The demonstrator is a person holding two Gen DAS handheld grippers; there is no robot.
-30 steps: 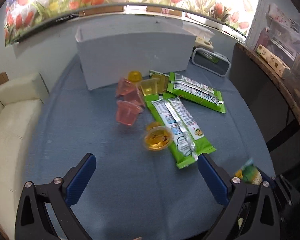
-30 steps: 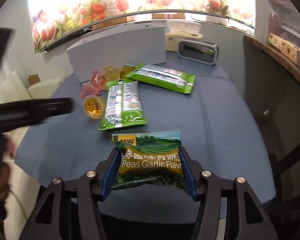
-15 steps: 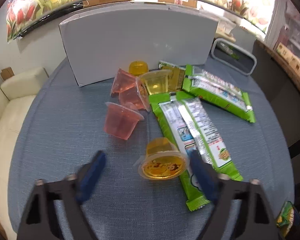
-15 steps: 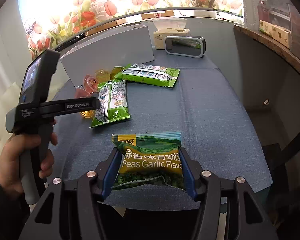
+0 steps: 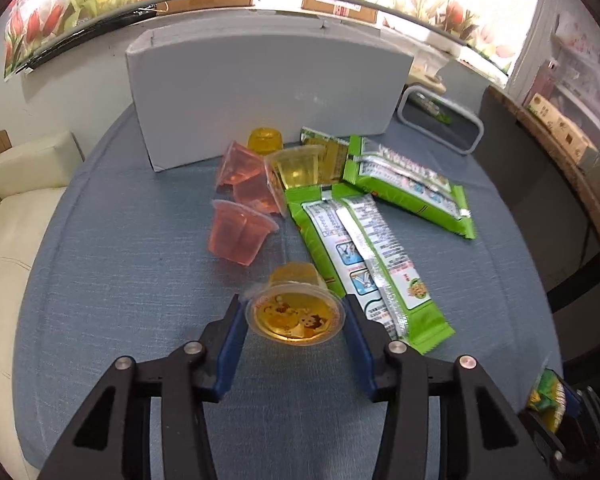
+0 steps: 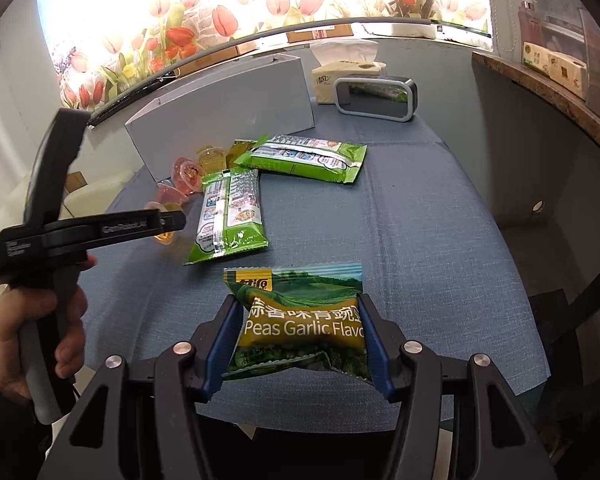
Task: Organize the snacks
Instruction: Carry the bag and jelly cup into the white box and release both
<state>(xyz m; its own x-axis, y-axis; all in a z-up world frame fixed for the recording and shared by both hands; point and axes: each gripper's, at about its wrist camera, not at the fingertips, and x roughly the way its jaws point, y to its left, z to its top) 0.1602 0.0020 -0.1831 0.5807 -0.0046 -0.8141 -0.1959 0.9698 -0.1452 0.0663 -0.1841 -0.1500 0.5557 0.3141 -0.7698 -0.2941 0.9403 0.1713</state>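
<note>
My left gripper [image 5: 294, 320] is shut on an orange jelly cup [image 5: 295, 310] lying on its side on the blue table [image 5: 120, 280]; the fingers touch its lid rim on both sides. Three pink jelly cups [image 5: 240, 232] and two yellow ones [image 5: 298, 166] lie beyond it. Two long green snack packs [image 5: 364, 252] [image 5: 408, 184] lie to the right. My right gripper [image 6: 300, 328] is shut on a green garlic peas bag [image 6: 300, 320], held near the table's front edge. The left gripper [image 6: 168, 224] shows in the right wrist view at the left.
A grey box [image 5: 260, 92] stands at the back of the table. A grey-framed container [image 6: 374, 98] and a tissue box [image 6: 344, 72] stand at the back right. A cream sofa [image 5: 16, 184] lies left of the table. A counter [image 6: 540, 92] runs along the right.
My left gripper moved forward and down to the orange jelly cup and closed on it. My right gripper kept hold of the peas bag, almost still.
</note>
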